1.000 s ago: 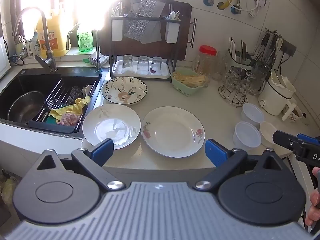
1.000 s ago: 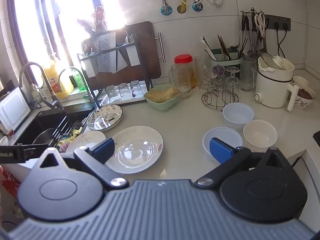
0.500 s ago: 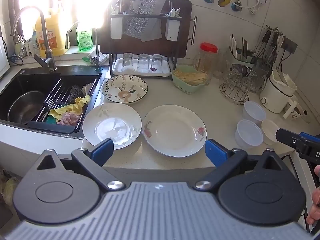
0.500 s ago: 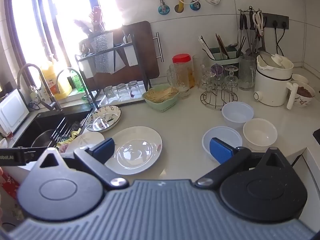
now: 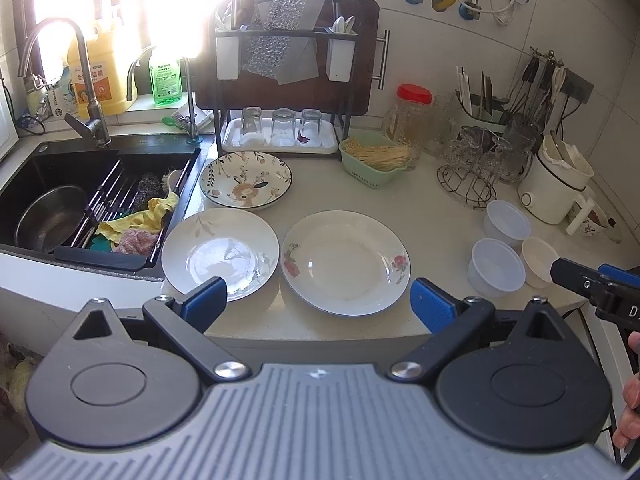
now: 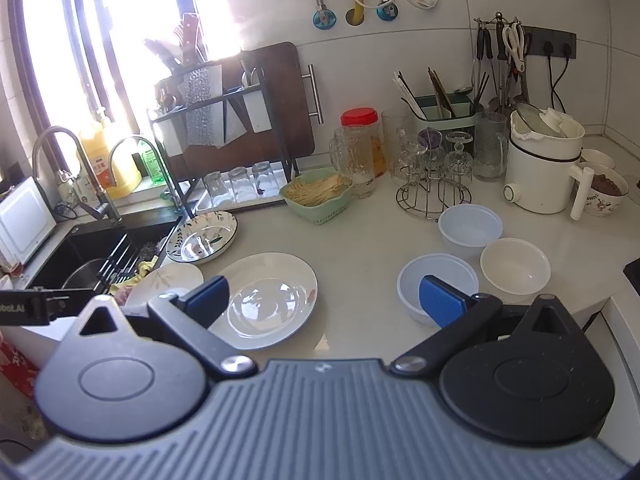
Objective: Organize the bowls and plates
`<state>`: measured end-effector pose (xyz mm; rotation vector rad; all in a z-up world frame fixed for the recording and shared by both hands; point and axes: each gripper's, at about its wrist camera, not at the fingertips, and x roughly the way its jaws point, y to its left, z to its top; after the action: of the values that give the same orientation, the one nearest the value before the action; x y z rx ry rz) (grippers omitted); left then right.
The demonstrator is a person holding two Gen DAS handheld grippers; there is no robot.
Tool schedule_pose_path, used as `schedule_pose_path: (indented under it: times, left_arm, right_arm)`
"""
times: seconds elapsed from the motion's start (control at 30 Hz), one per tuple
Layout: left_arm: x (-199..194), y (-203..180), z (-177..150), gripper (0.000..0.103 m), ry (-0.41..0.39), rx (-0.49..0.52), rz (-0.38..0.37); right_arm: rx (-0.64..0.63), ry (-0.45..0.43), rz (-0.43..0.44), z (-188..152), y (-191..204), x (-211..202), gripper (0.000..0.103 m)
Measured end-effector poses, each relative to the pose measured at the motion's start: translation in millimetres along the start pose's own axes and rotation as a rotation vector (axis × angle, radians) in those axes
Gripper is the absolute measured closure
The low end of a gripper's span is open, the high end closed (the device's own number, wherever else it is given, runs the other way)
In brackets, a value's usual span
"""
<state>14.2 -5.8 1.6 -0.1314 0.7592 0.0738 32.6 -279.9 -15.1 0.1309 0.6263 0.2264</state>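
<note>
Three plates lie on the pale counter: a leaf-patterned plate (image 5: 246, 180) by the sink, a white plate with grey sprigs (image 5: 220, 253) at the front left, and a rose-printed plate (image 5: 346, 262) beside it. Three small bowls cluster at the right: two translucent ones (image 6: 470, 230) (image 6: 424, 276) and a cream one (image 6: 515, 266). My left gripper (image 5: 318, 304) hangs open over the counter's front edge, short of the two front plates. My right gripper (image 6: 324, 298) is open too, between the rose plate (image 6: 268, 300) and the nearest bowl, holding nothing.
A black sink (image 5: 96, 196) with a metal pot, rack and cloths sits at the left. Behind the plates stand a dish rack with glasses (image 5: 280, 132), a green basket (image 5: 376, 162), a glass stand (image 5: 476, 164) and a white kettle (image 5: 556, 184).
Both views have shifted slightly, the left gripper tilting up a little. The plates and bowls have stayed put and both grippers remain open.
</note>
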Motion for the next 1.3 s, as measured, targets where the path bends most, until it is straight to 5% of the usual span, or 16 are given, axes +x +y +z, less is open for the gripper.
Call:
schedule_pose_path:
  times: [1.3]
  left_arm:
    - [-5.7, -1.7, -2.2, 0.003, -0.015, -0.022, 0.003]
  right_arm:
    - [0.007, -0.007, -0.001, -2.9, -3.0, 0.6, 0.0]
